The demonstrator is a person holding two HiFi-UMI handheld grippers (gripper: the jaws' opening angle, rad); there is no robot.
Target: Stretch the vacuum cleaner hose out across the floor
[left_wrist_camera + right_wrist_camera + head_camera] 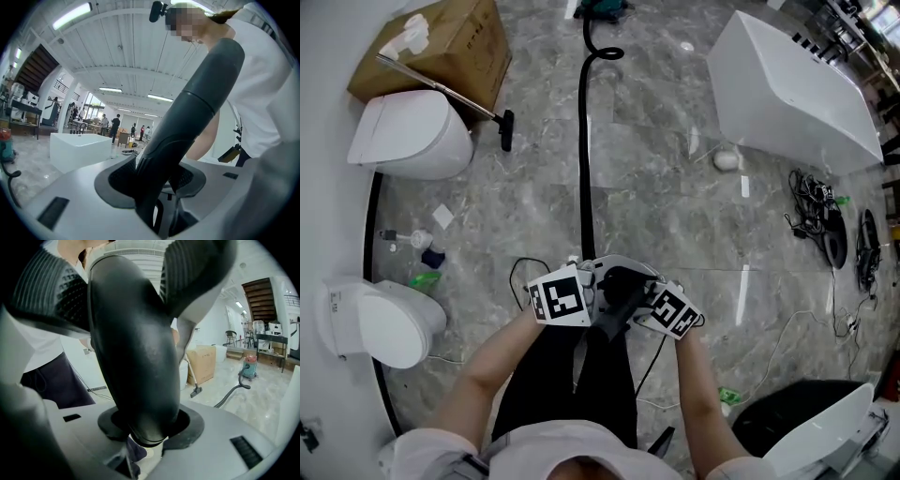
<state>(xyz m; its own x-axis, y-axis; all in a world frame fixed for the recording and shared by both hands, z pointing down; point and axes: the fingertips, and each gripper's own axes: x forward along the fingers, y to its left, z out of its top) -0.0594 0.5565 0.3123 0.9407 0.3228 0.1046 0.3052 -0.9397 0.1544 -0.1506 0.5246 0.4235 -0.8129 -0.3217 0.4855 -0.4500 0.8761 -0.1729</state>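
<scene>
The left gripper (157, 180) has its jaws clenched on the dark, rigid end tube (197, 103) of the hose, the padded faces pressing it from both sides while the tube rises at a slant past the camera toward the person's white shirt. The right gripper (143, 420) grasps the same tube – in its view the black curved body fills the gap between the jaws and is pinched at their base. In the head view the two grippers meet just in front of the person's legs, close together, with the tube caught between them. From there the hose (585, 159) lies on the grey marble floor (656, 187) in a nearly straight black line running away from the person, ending in a small curl just before the teal vacuum cleaner (602, 7) at the far edge. To the left of the hose stand a white toilet (411, 134) and, nearer the person, a second toilet (384, 323); behind the first sits a cardboard box (441, 47) with a wand (441, 89) leaning across it, its nozzle down on the floor. To the right, well apart from the hose, is a white bathtub (792, 89) – and past it a tangle of cables (816, 206).
</scene>
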